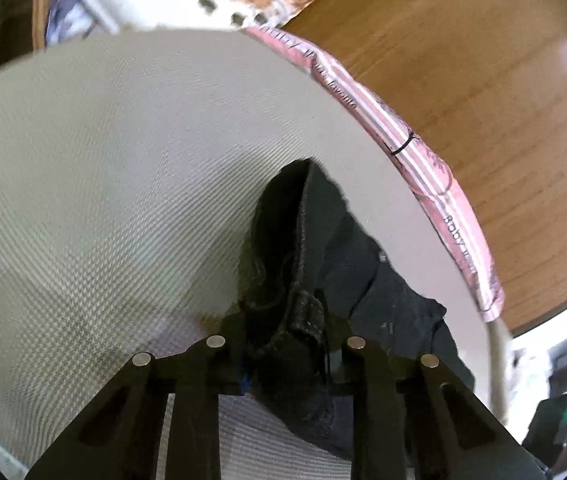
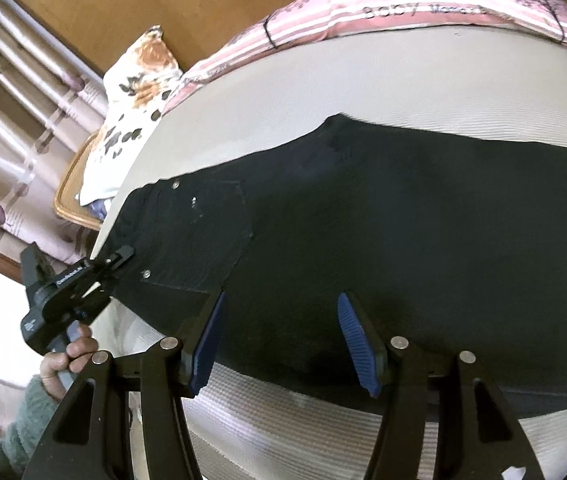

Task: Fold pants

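Black pants (image 2: pixel 383 216) lie flat across a pale bed sheet (image 2: pixel 403 92), folded lengthwise, with a back pocket (image 2: pixel 203 228) at the left. My left gripper (image 1: pixel 287 340) is shut on the waistband of the pants (image 1: pixel 307 248), which bunches up between its fingers. It also shows in the right wrist view (image 2: pixel 123 258), gripping the waist edge at the left. My right gripper (image 2: pixel 279 340) is open, with its blue pads (image 2: pixel 353 332) hovering over the lower middle of the pants.
A pink striped blanket (image 2: pixel 423 12) lies along the far edge of the bed. A floral pillow (image 2: pixel 135 92) sits at the far left corner. A wooden headboard (image 1: pixel 463 60) stands behind. Curtains (image 2: pixel 11 92) hang at the left.
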The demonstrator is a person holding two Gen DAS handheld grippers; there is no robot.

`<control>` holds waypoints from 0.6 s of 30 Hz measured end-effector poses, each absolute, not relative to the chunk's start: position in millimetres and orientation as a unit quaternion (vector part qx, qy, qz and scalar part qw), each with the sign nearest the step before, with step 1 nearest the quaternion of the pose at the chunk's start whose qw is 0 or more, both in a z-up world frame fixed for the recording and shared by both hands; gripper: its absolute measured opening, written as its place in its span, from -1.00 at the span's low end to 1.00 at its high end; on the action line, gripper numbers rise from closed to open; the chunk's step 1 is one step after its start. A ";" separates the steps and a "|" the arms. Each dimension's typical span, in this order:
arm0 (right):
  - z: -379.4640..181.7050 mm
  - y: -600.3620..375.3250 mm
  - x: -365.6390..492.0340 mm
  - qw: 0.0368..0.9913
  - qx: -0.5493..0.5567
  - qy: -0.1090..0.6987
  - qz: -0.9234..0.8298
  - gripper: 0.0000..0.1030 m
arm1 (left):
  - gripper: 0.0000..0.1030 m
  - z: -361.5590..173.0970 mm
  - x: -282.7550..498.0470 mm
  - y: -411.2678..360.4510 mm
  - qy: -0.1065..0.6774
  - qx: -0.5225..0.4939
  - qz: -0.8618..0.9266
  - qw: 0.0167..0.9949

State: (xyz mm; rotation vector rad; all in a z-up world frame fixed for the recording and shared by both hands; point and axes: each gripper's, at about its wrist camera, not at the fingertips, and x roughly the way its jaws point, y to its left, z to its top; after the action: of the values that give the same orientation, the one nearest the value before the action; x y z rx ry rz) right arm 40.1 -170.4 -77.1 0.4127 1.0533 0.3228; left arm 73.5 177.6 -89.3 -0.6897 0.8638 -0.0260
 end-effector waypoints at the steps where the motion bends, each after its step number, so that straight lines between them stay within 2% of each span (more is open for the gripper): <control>1: -76.6 -176.1 38.7 0.833 0.196 0.495 0.147 0.08 | -0.54 -78.6 73.4 170.0 0.405 -0.316 -0.016 0.858; 11: -53.6 -259.2 20.0 0.852 0.250 0.453 0.085 0.08 | -0.54 25.3 95.4 62.4 0.357 -0.241 -0.133 0.893; 18: -47.0 -332.8 -8.2 0.851 0.319 0.415 0.033 0.08 | -0.54 46.9 107.6 -46.6 0.367 -0.161 -0.229 0.887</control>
State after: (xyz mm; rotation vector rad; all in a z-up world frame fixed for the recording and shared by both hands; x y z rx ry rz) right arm -8.2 -332.8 -47.0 0.6726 0.8739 0.0700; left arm 107.6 -46.6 46.9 -0.3339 0.7633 -0.4762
